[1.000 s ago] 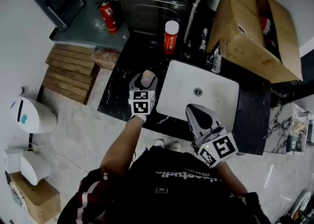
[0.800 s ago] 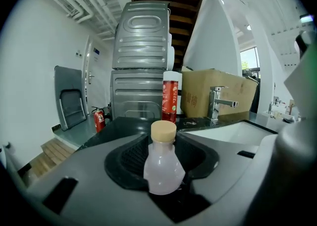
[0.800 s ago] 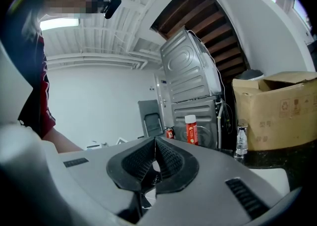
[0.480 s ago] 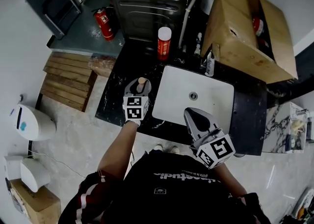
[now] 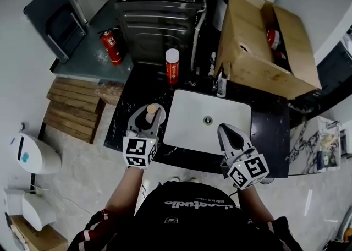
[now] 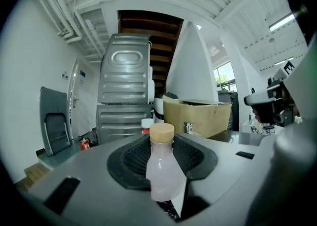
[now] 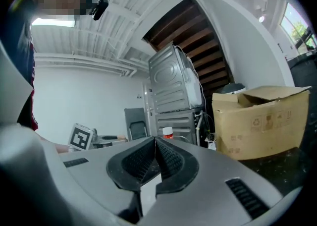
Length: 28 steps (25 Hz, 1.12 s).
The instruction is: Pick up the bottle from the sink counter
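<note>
A small translucent bottle (image 5: 152, 109) with a tan cap stands upright between the jaws of my left gripper (image 5: 146, 116), over the dark counter (image 5: 118, 126) left of the sink. In the left gripper view both pads press on the bottle (image 6: 162, 170) at its body, and the cap rises above them. My right gripper (image 5: 230, 131) hangs over the sink's front right edge. Its jaws meet tip to tip with nothing between them (image 7: 154, 146).
The white sink basin (image 5: 190, 134) lies between the grippers, with a faucet (image 5: 221, 85) behind it. A red can with a white cap (image 5: 172, 66) stands at the counter's back. A large cardboard box (image 5: 264, 52) sits at the right, and a metal appliance (image 5: 157, 2) is beyond.
The left jaws have drawn in from wide apart onto the bottle. The left gripper has pulled back a little toward me, and the head view has shifted.
</note>
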Motion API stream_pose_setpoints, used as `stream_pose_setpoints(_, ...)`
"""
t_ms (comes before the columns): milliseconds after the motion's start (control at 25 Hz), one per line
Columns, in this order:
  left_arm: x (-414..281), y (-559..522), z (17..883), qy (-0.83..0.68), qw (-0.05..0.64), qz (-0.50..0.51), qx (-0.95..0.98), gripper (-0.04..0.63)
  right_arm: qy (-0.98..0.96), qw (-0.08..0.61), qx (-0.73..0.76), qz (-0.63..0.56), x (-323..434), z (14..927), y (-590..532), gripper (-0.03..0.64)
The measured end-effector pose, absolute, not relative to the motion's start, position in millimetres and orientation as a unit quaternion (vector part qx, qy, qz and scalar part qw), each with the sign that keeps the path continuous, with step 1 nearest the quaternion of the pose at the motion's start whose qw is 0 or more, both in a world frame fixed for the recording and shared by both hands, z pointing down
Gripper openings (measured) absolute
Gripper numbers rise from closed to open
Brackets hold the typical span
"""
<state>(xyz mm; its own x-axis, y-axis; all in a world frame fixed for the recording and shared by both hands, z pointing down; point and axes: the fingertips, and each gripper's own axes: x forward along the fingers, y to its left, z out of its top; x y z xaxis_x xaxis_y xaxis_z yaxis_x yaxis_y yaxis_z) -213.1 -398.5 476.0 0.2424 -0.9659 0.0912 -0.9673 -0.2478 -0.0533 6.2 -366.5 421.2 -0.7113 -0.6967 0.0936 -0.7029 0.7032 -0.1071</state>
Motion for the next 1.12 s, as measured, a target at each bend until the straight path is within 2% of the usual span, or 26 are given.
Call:
stream_pose_setpoints(320,-179,-368,414,-0.598,-0.016,0.017,0.801,0.146,-0.901,0.000,0.434,0.030,55,382,-378,0.038)
stream_pose_setpoints(1120,-156,-367,407,-0.591,-0.013,0.031,0.806,0.146,-0.900,0.007,0.436,0.021,76,382,-366,0.037)
